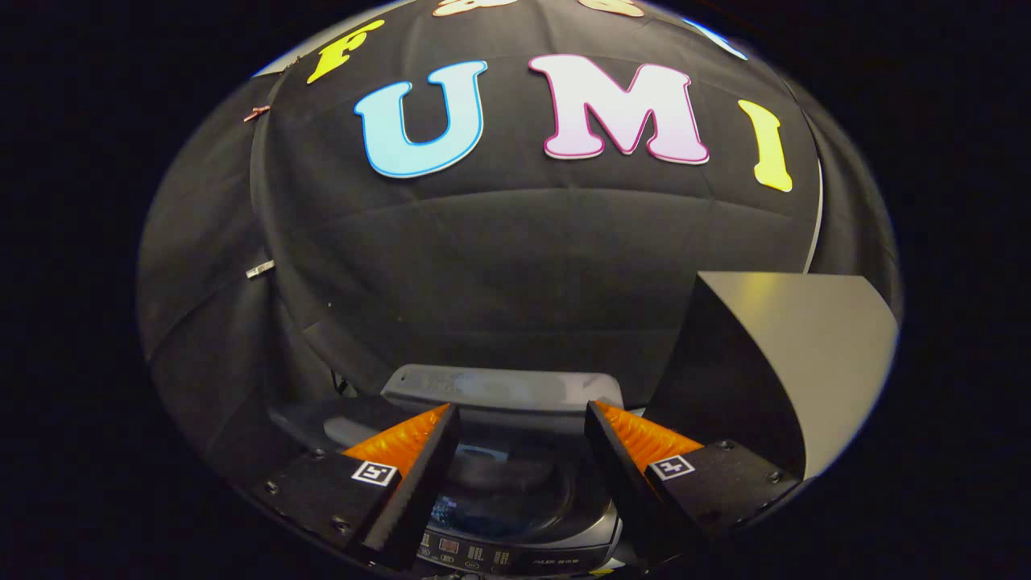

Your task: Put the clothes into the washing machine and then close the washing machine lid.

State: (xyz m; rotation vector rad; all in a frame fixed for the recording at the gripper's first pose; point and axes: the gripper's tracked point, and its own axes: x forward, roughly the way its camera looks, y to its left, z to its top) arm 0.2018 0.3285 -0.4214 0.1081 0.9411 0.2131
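The washing machine (pixel 515 548) lies below and just ahead of my fingers, seen from above with its control panel nearest me. Its lid (pixel 503 388) stands raised at the far side of the round drum opening (pixel 507 483). Something bluish shows deep inside the drum, too dark to tell what it is. My gripper (pixel 522 419) hangs over the opening, open, with nothing between its fingers.
A tall grey box-like block (pixel 797 362) stands close beside the machine on the right, just beyond the right finger. The black cloth wall hangs behind the machine.
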